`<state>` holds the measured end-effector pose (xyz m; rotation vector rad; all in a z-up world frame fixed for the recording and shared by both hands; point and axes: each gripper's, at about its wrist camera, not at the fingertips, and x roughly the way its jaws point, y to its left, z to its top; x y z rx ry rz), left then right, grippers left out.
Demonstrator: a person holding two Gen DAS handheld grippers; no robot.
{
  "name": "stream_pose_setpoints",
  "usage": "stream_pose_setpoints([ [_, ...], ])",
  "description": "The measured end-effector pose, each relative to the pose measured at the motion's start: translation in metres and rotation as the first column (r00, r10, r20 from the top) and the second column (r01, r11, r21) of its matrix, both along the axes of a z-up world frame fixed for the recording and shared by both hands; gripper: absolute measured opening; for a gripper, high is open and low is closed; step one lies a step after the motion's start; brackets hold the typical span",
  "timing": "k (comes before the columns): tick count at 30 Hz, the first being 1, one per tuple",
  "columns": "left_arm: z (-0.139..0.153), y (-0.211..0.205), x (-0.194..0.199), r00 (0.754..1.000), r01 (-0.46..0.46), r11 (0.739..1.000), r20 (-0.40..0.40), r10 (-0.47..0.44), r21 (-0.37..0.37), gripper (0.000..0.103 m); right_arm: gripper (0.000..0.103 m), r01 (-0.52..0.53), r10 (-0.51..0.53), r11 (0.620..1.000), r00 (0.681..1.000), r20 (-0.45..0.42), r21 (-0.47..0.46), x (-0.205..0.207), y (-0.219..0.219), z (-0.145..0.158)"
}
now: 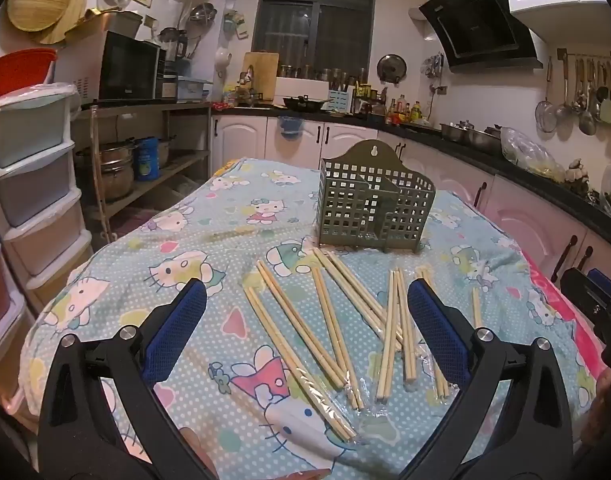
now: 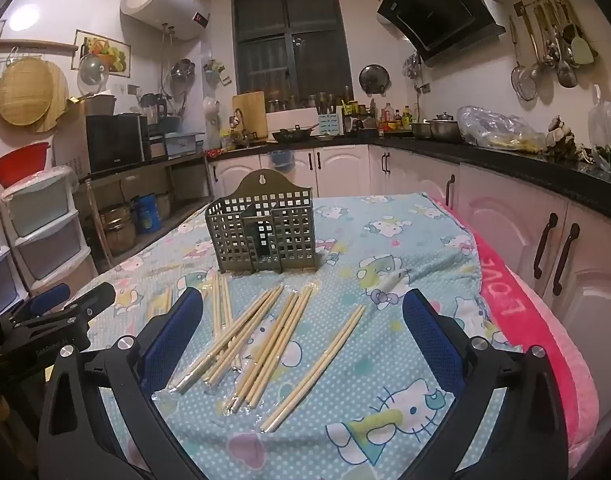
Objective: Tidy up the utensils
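Several pairs of wooden chopsticks (image 1: 333, 332) lie scattered on the cartoon-print cloth (image 1: 225, 216), some in clear wrappers, none yet in the green slotted holder (image 1: 375, 200) that stands upright behind them at the far side of the table. Starting from the left: my left gripper (image 1: 305, 312) hovers above the near edge of the pile with its jaws spread as wide as they go, gripping nothing; I judge it waits there so either finger can drop beside a pair. Moving across, the pile fans out between both tools (a loose heap, so picking one pair cleanly may disturb its neighbours). On the right, my right gripper (image 2: 303, 320) hangs at a similar downward tilt, equally wide and empty, with one stray pair (image 2: 317, 368) lying just apart from the rest, probably the easiest first pick. The holder's compartments look empty from here.
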<state>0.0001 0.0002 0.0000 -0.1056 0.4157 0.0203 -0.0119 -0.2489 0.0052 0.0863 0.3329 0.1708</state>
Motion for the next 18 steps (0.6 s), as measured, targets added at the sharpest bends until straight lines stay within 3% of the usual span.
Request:
stream_pose_setpoints([
  [18,0.0055,-0.0006,-0.0004,1.0,0.007,1.0,0.007,-0.007,-0.007,0.092,0.097,-0.002,0.002,1.0,1.0,0.006,0.003,-0.0004,-0.0008,0.0001],
])
